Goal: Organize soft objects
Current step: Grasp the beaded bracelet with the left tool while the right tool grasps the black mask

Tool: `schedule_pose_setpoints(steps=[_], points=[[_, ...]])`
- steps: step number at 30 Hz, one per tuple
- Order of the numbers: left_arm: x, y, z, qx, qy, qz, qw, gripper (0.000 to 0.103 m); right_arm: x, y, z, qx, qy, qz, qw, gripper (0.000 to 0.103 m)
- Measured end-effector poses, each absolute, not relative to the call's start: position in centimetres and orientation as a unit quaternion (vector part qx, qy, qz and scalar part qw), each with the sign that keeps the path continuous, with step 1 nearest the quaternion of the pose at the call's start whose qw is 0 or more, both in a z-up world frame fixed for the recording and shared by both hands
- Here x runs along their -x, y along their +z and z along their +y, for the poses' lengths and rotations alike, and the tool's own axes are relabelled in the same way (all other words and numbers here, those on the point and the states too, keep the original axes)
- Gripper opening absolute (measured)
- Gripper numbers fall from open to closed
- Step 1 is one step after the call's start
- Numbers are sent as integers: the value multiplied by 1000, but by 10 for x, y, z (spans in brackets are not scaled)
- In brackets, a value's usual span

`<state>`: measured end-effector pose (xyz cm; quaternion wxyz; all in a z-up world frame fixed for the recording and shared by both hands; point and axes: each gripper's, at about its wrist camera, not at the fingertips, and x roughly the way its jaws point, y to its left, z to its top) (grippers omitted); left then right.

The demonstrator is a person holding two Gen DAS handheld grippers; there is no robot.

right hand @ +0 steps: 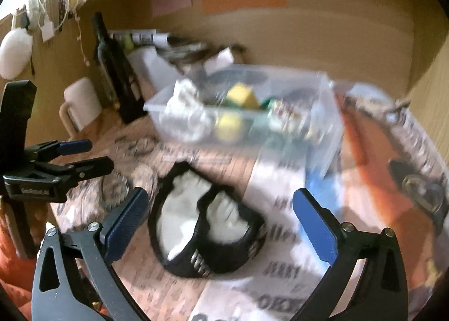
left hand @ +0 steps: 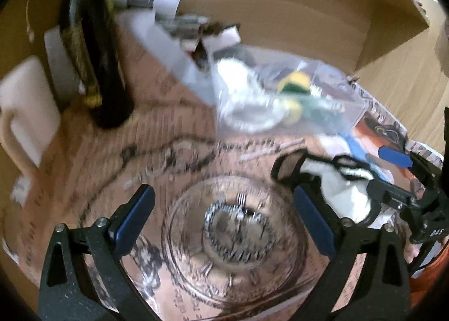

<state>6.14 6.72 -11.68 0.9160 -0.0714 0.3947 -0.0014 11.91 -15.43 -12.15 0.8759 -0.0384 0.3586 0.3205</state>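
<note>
A black-and-white soft garment (right hand: 207, 225) lies on the printed table cover, just ahead of and between the wide-open fingers of my right gripper (right hand: 220, 217). It also shows in the left wrist view (left hand: 336, 180) at the right, beside the right gripper (left hand: 398, 177). A clear plastic bin (right hand: 247, 107) behind it holds white, yellow and green soft items; it also shows in the left wrist view (left hand: 280, 96). My left gripper (left hand: 224, 217) is open and empty above a clear glass dish (left hand: 235, 239). In the right wrist view the left gripper (right hand: 84, 158) is at the left.
A dark bottle (left hand: 95, 48) and a white mug (left hand: 25, 107) stand at the back left by the wooden wall. Papers and small boxes (left hand: 157, 6) lie behind the bin. A wooden side panel (left hand: 393, 12) closes the right. The frames are motion-blurred.
</note>
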Motion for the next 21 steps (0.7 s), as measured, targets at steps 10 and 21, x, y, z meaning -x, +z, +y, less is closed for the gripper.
schedule_pose_setpoints(steps=[10, 21], points=[[-52, -142, 41, 38, -19, 416, 908, 100, -114, -152, -139, 61, 330, 417, 845, 99], [-46, -145, 28, 6, -12, 391, 920, 67, -111, -147, -146, 59, 324, 390, 860, 35]])
